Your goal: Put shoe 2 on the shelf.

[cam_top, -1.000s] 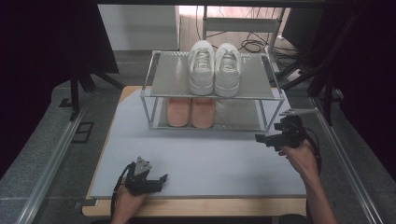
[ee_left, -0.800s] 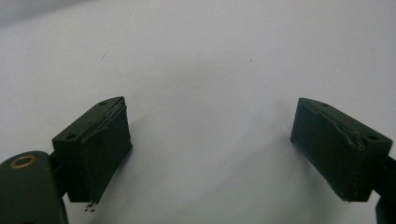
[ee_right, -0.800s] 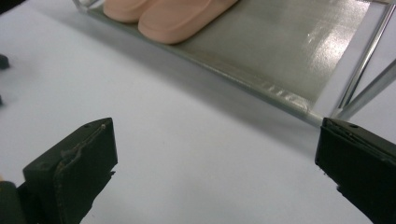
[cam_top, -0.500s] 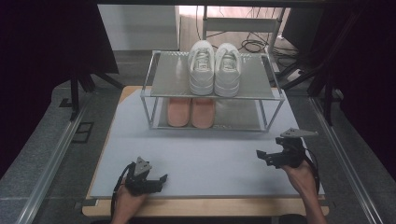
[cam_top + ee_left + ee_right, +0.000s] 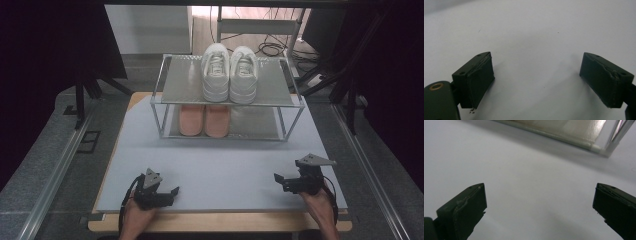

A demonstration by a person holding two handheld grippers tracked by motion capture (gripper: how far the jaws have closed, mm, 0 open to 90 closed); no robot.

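White sneakers [image 5: 229,73] on top rack shelf [image 5: 180,80], well beyond both tools, left tool [image 5: 170,192] and right tool [image 5: 280,180] released, empty.

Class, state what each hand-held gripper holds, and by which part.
Nothing is held: the left hand-held gripper and the right hand-held gripper are open above the mat.

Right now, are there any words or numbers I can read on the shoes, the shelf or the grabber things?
No readable text anywhere.
White lace-up sneakers on the top shelf: no brand or label can be made out.
Flat pink slippers on the lower shelf: plain.
Two-level silver metal rack: no sign or sticker.
Left gripper and right gripper, black jaws open: no markings.
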